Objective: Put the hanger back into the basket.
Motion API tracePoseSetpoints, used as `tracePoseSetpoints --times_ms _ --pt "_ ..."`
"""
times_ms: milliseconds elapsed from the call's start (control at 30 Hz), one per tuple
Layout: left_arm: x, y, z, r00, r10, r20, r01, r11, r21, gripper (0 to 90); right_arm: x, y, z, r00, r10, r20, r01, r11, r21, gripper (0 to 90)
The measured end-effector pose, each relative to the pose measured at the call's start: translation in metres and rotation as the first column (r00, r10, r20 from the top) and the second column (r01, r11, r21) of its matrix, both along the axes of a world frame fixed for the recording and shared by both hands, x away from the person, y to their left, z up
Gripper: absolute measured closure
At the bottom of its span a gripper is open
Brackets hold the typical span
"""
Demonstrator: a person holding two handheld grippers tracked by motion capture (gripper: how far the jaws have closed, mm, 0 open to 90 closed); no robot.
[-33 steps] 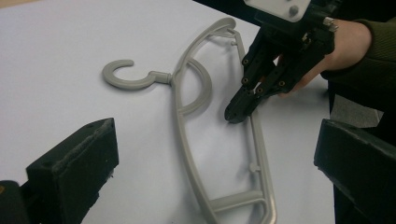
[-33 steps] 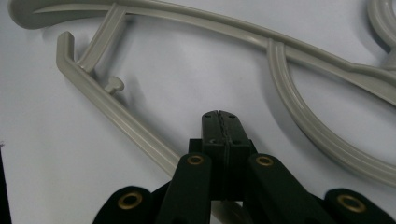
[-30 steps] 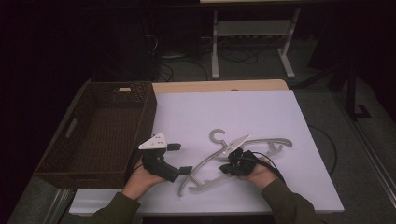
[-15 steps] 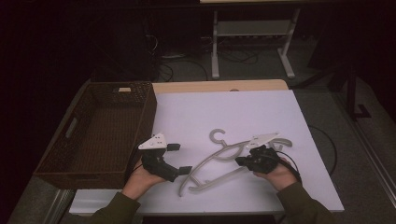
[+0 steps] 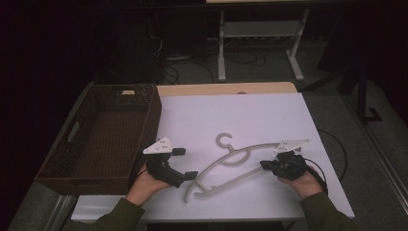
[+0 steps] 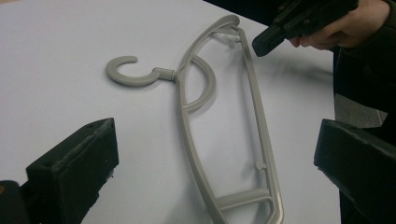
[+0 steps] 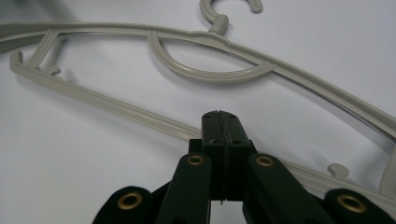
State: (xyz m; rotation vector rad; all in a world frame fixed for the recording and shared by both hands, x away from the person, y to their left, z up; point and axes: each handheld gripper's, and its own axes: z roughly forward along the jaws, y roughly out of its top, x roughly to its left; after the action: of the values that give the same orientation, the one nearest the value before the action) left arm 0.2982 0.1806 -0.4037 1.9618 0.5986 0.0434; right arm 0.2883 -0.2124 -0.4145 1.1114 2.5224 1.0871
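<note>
Grey hanger flat between my two grippers, nothing picked up yet

Nearest me, my left gripper (image 5: 185,163) rests low on the white table (image 5: 269,115), jaws spread wide and aimed at the hanger's near end, I judge so it can slide around the frame; my wrist lies level with the grey plate on top. My right gripper (image 5: 265,165) sits at the other end, jaws pressed together on nothing (the bottom bar passes under their tip, and I cannot tell whether they touch it), hand low and pointing inward. The plastic coat hanger (image 5: 231,166) lies flat, hook toward the far side. Farther left stands the empty brown wicker basket (image 5: 151,120), probably its destination.
</note>
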Motion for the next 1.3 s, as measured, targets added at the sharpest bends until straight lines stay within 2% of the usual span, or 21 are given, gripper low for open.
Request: tracePoseSetpoints --times_ms 333,667,833,867,900,1000,1300 --pt "0.0 0.0 0.0 1.0 0.001 -0.001 -0.001 1.0 0.0 0.0 0.005 0.001 -0.008 0.9998 -0.001 -0.021 0.0 0.999 -0.033 89.5" --pt "0.0 -0.001 -0.001 1.0 0.0 -0.003 0.0 1.0 0.007 0.0 0.006 0.002 -0.011 0.9995 -0.008 -0.032 0.007 0.999 -0.035 89.6" --pt "0.0 -0.002 -0.002 1.0 -0.001 -0.004 0.001 1.0 0.01 0.0 0.007 0.005 -0.015 0.9985 0.0 -0.055 -0.003 0.998 -0.069 89.6" --pt "0.0 -0.003 -0.002 1.0 0.0 -0.005 0.0 1.0 0.009 0.0 0.008 0.005 -0.016 0.9989 0.005 -0.047 -0.008 0.998 -0.067 89.6" --pt "0.0 -0.003 -0.002 1.0 -0.004 -0.004 0.004 0.9999 0.015 0.0 0.008 0.004 -0.016 0.9991 0.006 -0.043 -0.009 0.998 -0.069 89.6" --pt "0.0 -0.005 -0.003 1.0 -0.005 -0.005 0.005 0.9997 0.022 0.0 0.008 0.006 -0.017 0.9978 -0.006 -0.065 0.002 0.998 -0.066 89.6" --pt "0.003 -0.018 -0.01 0.9999 -0.011 -0.01 0.012 0.9966 0.082 0.0 0.009 0.006 -0.019 0.9981 0.004 -0.062 -0.009 0.997 -0.079 89.7"
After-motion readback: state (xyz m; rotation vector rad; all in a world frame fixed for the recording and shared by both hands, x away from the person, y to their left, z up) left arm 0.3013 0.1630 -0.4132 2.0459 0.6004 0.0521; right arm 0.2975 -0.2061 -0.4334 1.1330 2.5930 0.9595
